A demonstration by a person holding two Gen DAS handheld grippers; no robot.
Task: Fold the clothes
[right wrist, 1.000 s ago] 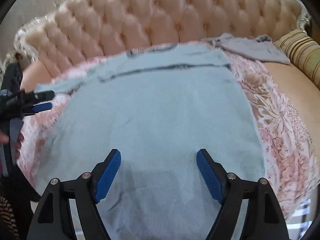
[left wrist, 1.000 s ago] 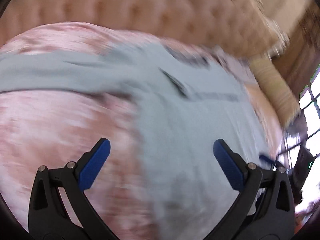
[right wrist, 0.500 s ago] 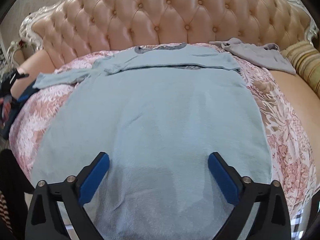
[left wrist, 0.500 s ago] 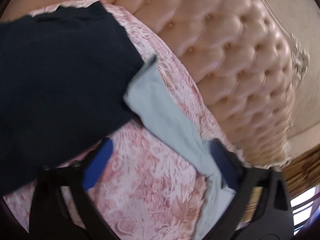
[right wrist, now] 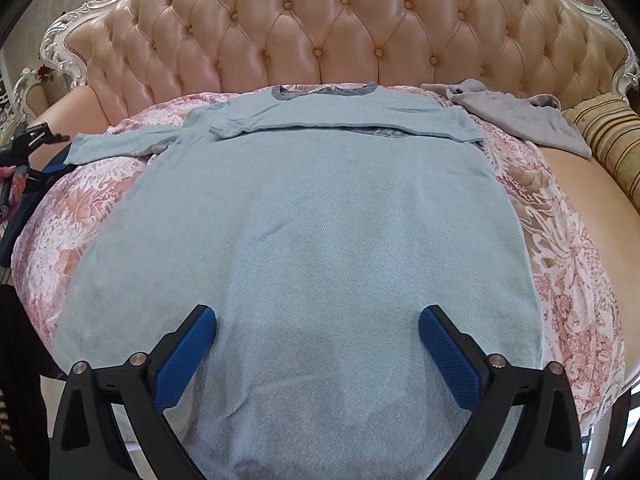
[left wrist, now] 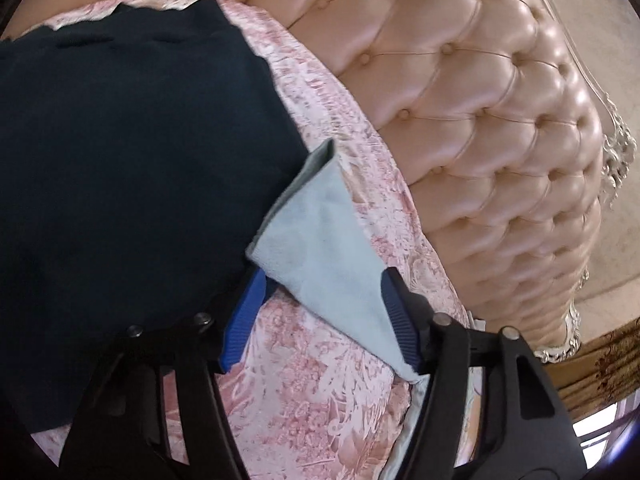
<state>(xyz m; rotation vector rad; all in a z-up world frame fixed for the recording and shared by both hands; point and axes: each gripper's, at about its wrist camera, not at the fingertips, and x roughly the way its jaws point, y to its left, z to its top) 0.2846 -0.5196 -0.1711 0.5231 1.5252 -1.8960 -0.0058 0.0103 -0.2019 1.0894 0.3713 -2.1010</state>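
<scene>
One sleeve of my light-blue sweater (right wrist: 312,216) is folded across; the other sleeve (left wrist: 324,248) sits between my closing left tool (left wrist: 320,320), ungripped. Right tool (right wrist: 318,354) hovers released.

sweater (right wrist: 320,220): light blue | bedspread (right wrist: 560,248): pink floral | headboard (right wrist: 320,20): peach | garment (left wrist: 120,160): navy

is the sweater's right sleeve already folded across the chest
Yes, in the right wrist view one sleeve lies folded across the light blue sweater.
</scene>
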